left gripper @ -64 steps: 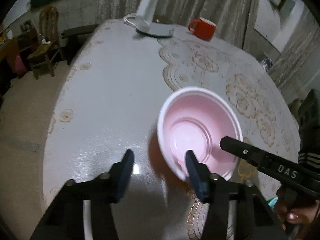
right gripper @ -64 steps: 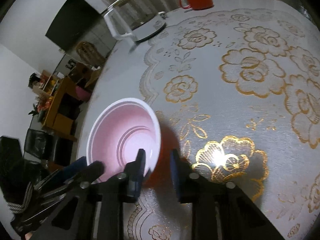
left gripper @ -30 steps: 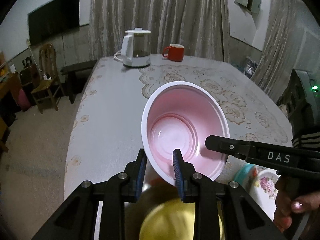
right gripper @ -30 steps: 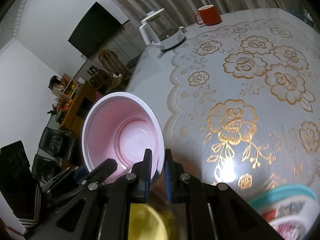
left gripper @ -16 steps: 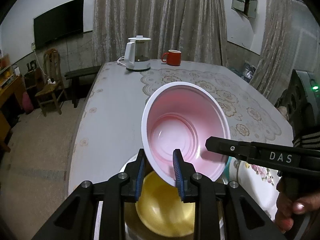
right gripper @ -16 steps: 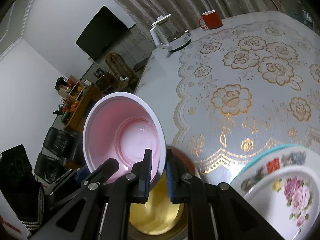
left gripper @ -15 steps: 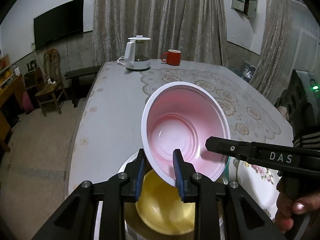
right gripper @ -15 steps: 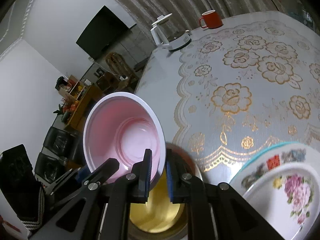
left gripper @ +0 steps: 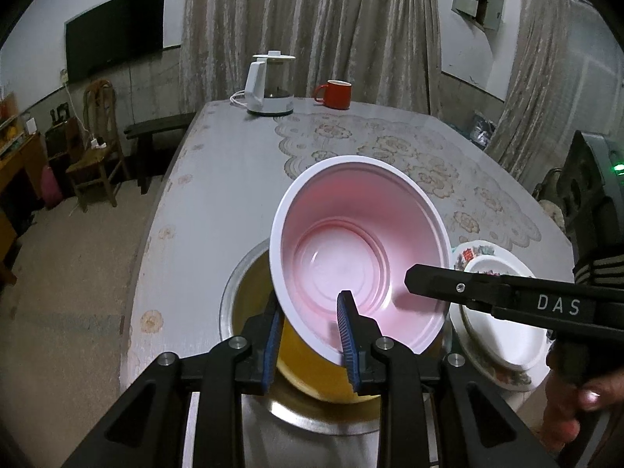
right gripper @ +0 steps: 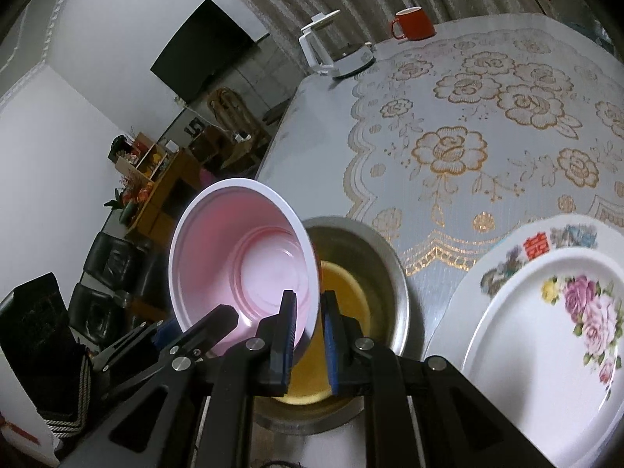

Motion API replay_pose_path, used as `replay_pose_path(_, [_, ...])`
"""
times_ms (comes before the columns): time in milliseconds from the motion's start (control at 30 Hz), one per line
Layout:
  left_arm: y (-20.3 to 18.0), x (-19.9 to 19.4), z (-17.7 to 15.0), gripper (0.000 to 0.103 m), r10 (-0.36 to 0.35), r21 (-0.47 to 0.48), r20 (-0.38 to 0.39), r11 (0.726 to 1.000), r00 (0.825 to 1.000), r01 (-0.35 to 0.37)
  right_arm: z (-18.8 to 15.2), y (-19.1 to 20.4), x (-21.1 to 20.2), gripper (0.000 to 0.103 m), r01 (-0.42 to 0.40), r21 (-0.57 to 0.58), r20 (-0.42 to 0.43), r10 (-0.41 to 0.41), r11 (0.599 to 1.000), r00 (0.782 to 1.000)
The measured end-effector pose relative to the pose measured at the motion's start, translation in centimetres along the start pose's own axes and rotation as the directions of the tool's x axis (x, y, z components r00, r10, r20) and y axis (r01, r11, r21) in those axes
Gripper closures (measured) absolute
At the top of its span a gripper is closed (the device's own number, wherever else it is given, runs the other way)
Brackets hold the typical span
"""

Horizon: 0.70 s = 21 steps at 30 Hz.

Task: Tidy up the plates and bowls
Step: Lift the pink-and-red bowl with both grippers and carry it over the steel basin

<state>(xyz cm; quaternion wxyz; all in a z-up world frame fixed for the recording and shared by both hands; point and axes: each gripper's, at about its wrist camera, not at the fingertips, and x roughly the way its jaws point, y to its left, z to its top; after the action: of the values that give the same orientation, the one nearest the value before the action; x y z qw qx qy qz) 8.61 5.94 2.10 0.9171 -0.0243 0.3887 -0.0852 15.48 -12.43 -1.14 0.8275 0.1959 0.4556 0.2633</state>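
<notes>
Both grippers hold a pink bowl with a white rim, tilted in the air. My left gripper is shut on its near rim, one finger inside and one outside. My right gripper is shut on the bowl's right rim, and shows in the left wrist view reaching in from the right. In the right wrist view the left gripper shows at the lower left. Directly below sits a yellow bowl nested in a steel bowl. Stacked floral plates lie to the right.
A white kettle and a red mug stand at the table's far end. The table's left edge runs close to the steel bowl. A wooden chair and a bench stand on the floor at the left.
The left gripper shut on the bowl's rim and both grippers lifted the bowl off the table. They carried it toward the near edge, over the nested bowls, with the plates coming into view.
</notes>
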Motion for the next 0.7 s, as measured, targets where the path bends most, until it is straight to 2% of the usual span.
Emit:
replay_pose_path(400, [-0.1,0.4,-1.9,0.076,-0.005,0.0,-0.036,1.0,0.999,0.005,-1.5,-0.4,0.2,0.089,0.02,0.022,-0.033,-0.019,1.0,0.999])
replay_pose_path(700, [-0.3,1.1,-2.7,0.076,-0.008,-0.001,-0.062,1.0,0.998,0.008,-1.9,-0.7,0.4,0.083,0.036,0.04,-0.05,-0.034,0.999,0.998])
